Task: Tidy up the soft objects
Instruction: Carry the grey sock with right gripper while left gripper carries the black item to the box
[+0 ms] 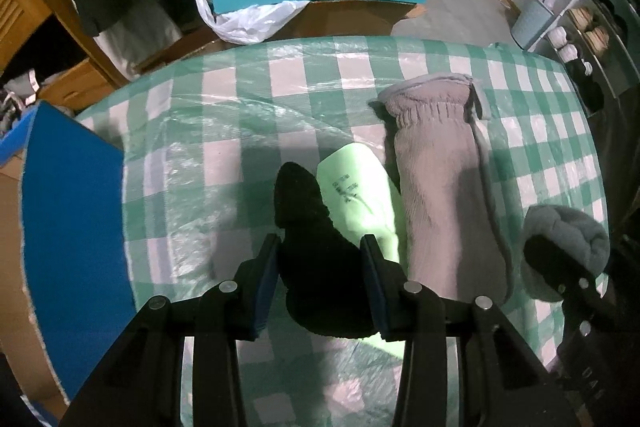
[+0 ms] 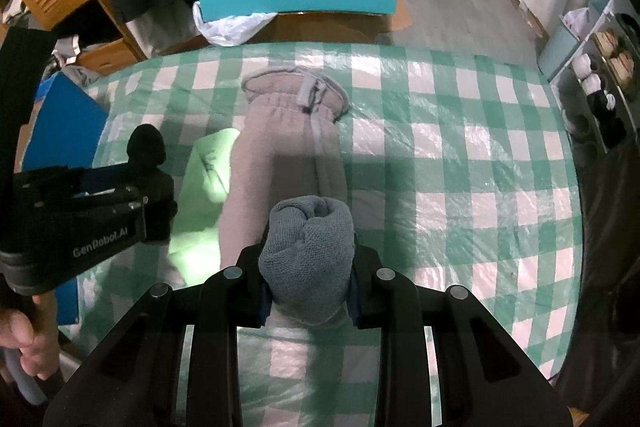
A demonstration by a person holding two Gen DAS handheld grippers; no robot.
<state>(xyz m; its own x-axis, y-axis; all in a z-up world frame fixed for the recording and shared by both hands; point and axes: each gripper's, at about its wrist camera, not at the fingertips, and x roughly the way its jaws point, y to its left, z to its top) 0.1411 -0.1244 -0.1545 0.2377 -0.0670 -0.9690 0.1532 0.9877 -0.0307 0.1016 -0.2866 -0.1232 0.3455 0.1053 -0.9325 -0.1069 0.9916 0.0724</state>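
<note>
Above the green-checked, plastic-covered bench [image 1: 280,75], we grip a black fuzzy sock [image 1: 316,259] in our left tongs [image 1: 320,247] and a rolled blue-grey knitted sock [image 2: 308,251] in our right tongs [image 2: 308,247]. Beside them lie a pale green sock [image 1: 360,195] and a long grey ribbed mitten [image 1: 440,187]. Both socks look light and limp, so we judge a mid-bundle pinch safest.

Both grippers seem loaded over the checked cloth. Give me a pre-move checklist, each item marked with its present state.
1. Left gripper clamped on the black sock: ok.
2. Right gripper clamped on the rolled grey sock: ok.
3. Black sock fully clear of the green item: cannot tell.
4. Grey mitten lying flat, untouched: ok.
5. Grippers apart from each other: ok.
6. Drop-off place in view: cannot tell.
</note>
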